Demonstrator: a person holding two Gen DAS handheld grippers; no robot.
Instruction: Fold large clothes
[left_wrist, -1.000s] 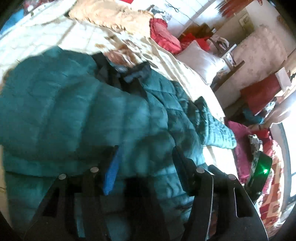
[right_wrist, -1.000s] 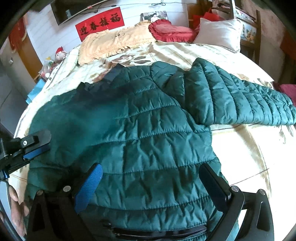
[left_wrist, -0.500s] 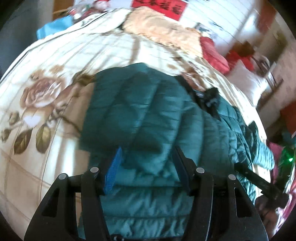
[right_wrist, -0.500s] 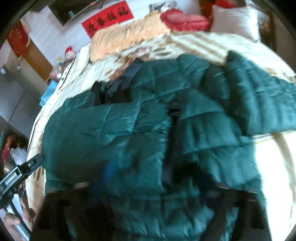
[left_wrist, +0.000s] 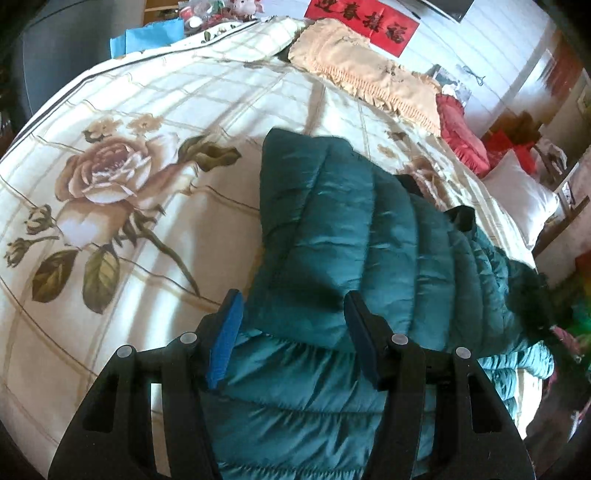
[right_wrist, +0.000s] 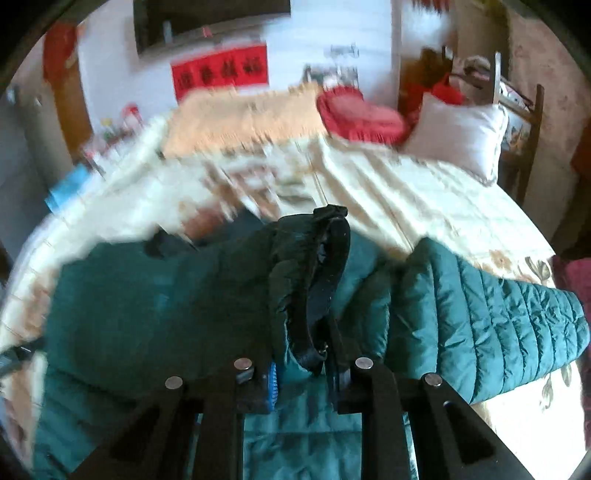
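A teal quilted puffer jacket (left_wrist: 351, 240) lies on a bed with a rose-print sheet (left_wrist: 129, 166). Its left part is folded over onto the body. My left gripper (left_wrist: 293, 332) stands at that fold, and the thick fabric fills the gap between its pads. In the right wrist view, the jacket (right_wrist: 147, 314) is bunched up. Its black-trimmed edge (right_wrist: 332, 258) rises between the fingers of my right gripper (right_wrist: 308, 354), whose jaws are closing on it. One sleeve (right_wrist: 498, 325) stretches out to the right on the sheet.
A peach fringed blanket (left_wrist: 369, 77), a red cushion (right_wrist: 362, 114) and a white pillow (right_wrist: 458, 136) lie at the far end of the bed. A red banner (left_wrist: 365, 22) hangs on the wall. Bare sheet (right_wrist: 424, 199) shows beyond the jacket.
The left gripper swung to the jacket's left side, where a part now lies folded over. The right jaws went from wide open to closed on the jacket's edge, which has bunched and risen.
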